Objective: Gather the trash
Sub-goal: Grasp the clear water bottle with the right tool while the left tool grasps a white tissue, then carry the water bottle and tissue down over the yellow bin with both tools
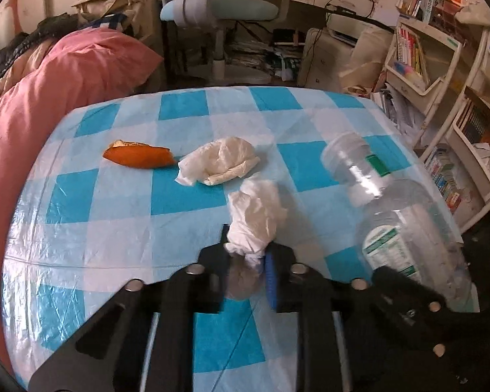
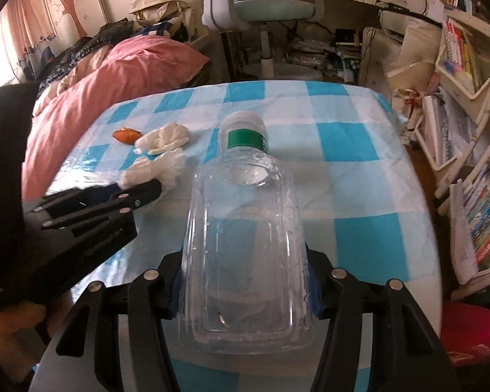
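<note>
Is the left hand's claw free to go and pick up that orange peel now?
Probably not yet: the left gripper is shut on a crumpled tissue. The orange peel lies uncovered farther off, beside another tissue wad.

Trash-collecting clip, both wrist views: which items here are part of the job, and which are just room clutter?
Job items:
left gripper clamping a white tissue
right gripper clamping a clear bottle
cream tissue and orange peel on the table

Lying about:
pink duvet
office chair
bookshelves
</note>
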Tool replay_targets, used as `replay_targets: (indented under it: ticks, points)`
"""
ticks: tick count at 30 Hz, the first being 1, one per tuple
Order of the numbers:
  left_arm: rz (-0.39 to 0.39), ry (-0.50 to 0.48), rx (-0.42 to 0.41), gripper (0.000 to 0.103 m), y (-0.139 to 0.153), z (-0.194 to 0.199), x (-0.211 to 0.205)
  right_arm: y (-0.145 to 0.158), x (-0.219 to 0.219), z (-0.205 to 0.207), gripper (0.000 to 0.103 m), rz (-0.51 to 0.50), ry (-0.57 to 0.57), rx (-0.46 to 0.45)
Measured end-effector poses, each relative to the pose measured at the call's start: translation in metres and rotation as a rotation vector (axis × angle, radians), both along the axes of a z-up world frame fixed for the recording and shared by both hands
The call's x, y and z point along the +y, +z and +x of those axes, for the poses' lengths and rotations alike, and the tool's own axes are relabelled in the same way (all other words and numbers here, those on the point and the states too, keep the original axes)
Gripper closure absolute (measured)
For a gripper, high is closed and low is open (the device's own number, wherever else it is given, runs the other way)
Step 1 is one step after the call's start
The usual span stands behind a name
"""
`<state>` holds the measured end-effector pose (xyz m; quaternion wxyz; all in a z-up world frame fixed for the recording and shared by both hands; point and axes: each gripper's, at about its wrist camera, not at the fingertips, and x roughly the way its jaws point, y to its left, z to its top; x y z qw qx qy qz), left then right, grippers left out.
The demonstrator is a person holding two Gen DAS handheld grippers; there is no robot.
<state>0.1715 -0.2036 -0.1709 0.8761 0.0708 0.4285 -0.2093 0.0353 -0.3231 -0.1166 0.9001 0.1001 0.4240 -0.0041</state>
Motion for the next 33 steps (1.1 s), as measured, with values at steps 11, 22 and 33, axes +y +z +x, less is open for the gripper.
replay_targets:
  ticks: [11, 22, 33]
  points:
    - [-0.058, 0.066, -0.079, 0.092, 0.044, -0.049, 0.056, 0.014, 0.025, -0.015, 0.048, 0.082, 0.051, -0.036]
    - [-0.061, 0.173, -0.111, 0.092, 0.072, -0.14, 0.146, 0.036, 0.021, -0.066, 0.048, 0.324, 0.051, -0.107]
    - [-0.082, 0.196, -0.121, 0.092, 0.084, -0.211, 0.186, 0.046, 0.055, -0.139, 0.048, 0.341, 0.142, -0.172]
